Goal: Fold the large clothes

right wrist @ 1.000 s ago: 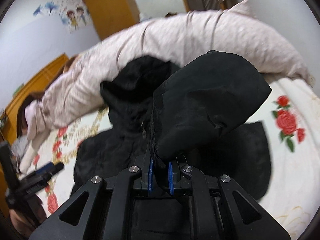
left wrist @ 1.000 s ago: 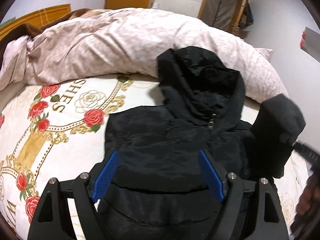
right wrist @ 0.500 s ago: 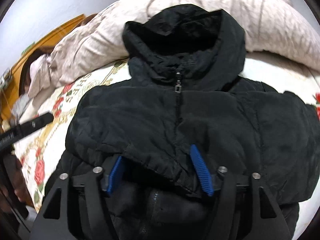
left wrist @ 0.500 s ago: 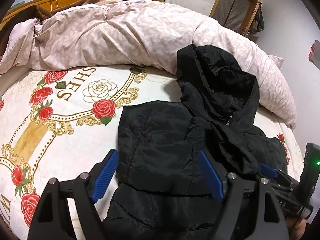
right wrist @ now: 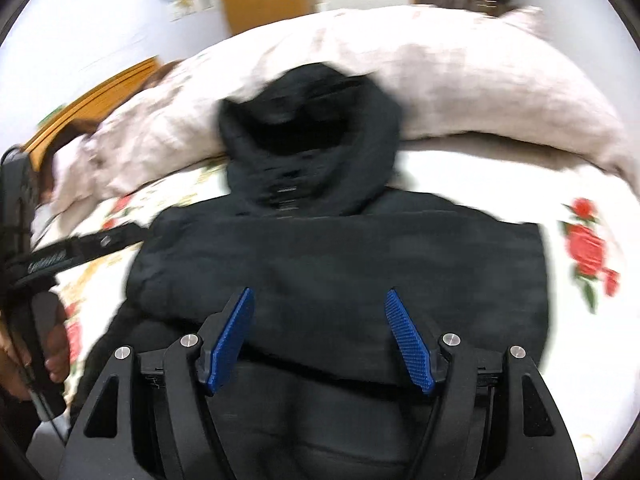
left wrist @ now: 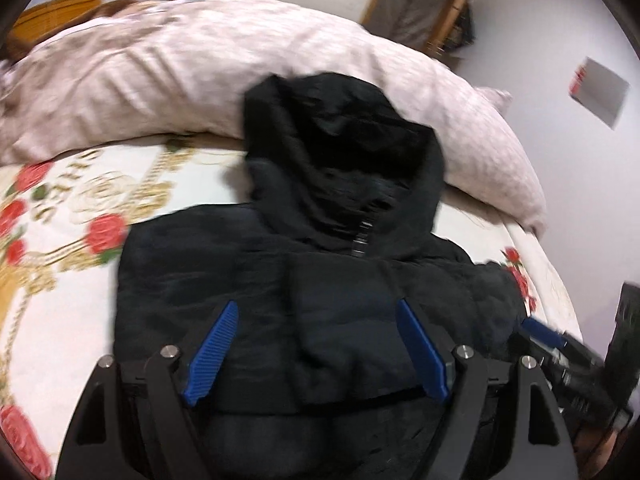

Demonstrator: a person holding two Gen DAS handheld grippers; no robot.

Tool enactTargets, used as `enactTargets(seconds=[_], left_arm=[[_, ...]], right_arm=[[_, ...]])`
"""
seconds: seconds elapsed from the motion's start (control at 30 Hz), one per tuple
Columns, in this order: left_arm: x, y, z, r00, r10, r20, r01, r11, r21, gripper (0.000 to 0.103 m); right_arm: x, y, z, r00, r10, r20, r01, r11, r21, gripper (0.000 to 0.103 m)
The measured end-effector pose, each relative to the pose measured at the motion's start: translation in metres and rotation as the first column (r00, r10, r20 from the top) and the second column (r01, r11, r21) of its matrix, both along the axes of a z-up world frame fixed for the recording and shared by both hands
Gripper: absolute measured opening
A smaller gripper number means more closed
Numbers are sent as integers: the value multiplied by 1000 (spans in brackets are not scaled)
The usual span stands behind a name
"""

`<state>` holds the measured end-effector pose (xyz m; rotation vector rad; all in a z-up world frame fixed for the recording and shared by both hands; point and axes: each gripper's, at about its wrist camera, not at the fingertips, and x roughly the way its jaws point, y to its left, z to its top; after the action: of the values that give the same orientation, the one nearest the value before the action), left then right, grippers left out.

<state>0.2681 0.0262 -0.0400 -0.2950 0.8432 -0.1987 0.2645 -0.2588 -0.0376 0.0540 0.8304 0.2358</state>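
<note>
A black hooded puffer jacket (left wrist: 320,280) lies front-up on the bed, its hood (left wrist: 340,140) resting against the duvet. Both sleeves lie folded across its chest (right wrist: 340,248). My left gripper (left wrist: 316,308) hovers over the folded sleeves with its jaws wide and closing; the fabric lies under them and the blue pads (left wrist: 212,356) do not press on it. My right gripper (right wrist: 319,294) stands open over the same fold with nothing gripped. The images are motion-blurred. The jacket's lower part is hidden behind the gripper bodies.
A rolled pinkish duvet (left wrist: 200,80) runs across the back of the bed. The rose-patterned sheet (right wrist: 580,240) shows on both sides of the jacket. A wooden headboard (right wrist: 100,92) is at the left and a doorway (left wrist: 420,12) behind. A hand (right wrist: 52,356) holds the other gripper's handle.
My right gripper opened and let go of the sleeve, which now lies across the jacket's chest. Both grippers have drawn back toward the jacket's lower half.
</note>
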Motion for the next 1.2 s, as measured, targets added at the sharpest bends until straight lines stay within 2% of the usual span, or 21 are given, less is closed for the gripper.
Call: enactTargets(seconds=[0.07,0.1,0.13,0.17,0.33,0.47,0.63,0.73,0.8,0.9,0.97,1.03,1.1,1.2], left_arm=[[10,-16,-12,999,-36,-5,36,999,27,55],[18,-23,-21,999,-45,-22,46,997,55,47],[25,-27,-32,998,-42,-47,46,995,85,34],[31,-29,-42,997,-31,-68,38,993,111,29],[39,-32,-71,998,-18,-60,30,980,195,29],[41,-31,-80,999,-15,-52,25,981,193,30],[45,-31,-82,998,-5,-57,16,981,192,30],[43,-25,-67,997,-4,-74,16,985,171,30],[38,-19,-52,999,-5,-54,14,988,151,30],[41,-14,-41,1000,1,-19,3,983,181,35],[50,-9,-47,999,19,-41,-11,981,195,36],[58,-6,-62,997,31,-74,-16,981,192,40],[60,-7,-72,997,26,-70,-12,980,200,42],[61,-11,-72,998,22,-62,-7,973,229,42]], right_arm=[[9,-29,-10,996,-93,-10,93,995,-21,69],[13,-39,-15,992,-126,-14,125,992,-29,68],[19,-46,-21,988,-153,-29,152,987,-41,60],[26,-53,-31,983,-174,-53,172,984,-49,49],[45,-49,-68,980,-169,-100,163,984,-68,47],[53,-42,-85,981,-169,-99,159,982,-102,47],[51,-43,-85,981,-165,-99,152,981,-123,47],[48,-46,-64,978,-187,-90,176,977,-120,47],[45,-46,-44,982,-183,-40,178,978,-105,47],[55,-39,-29,986,-164,-5,163,981,-105,47],[70,-33,-35,988,-150,-34,146,983,-115,47],[85,-28,-55,986,-139,-93,126,983,-135,47],[87,-27,-65,987,-130,-94,115,982,-151,47],[86,-26,-65,988,-126,-84,111,981,-160,47]])
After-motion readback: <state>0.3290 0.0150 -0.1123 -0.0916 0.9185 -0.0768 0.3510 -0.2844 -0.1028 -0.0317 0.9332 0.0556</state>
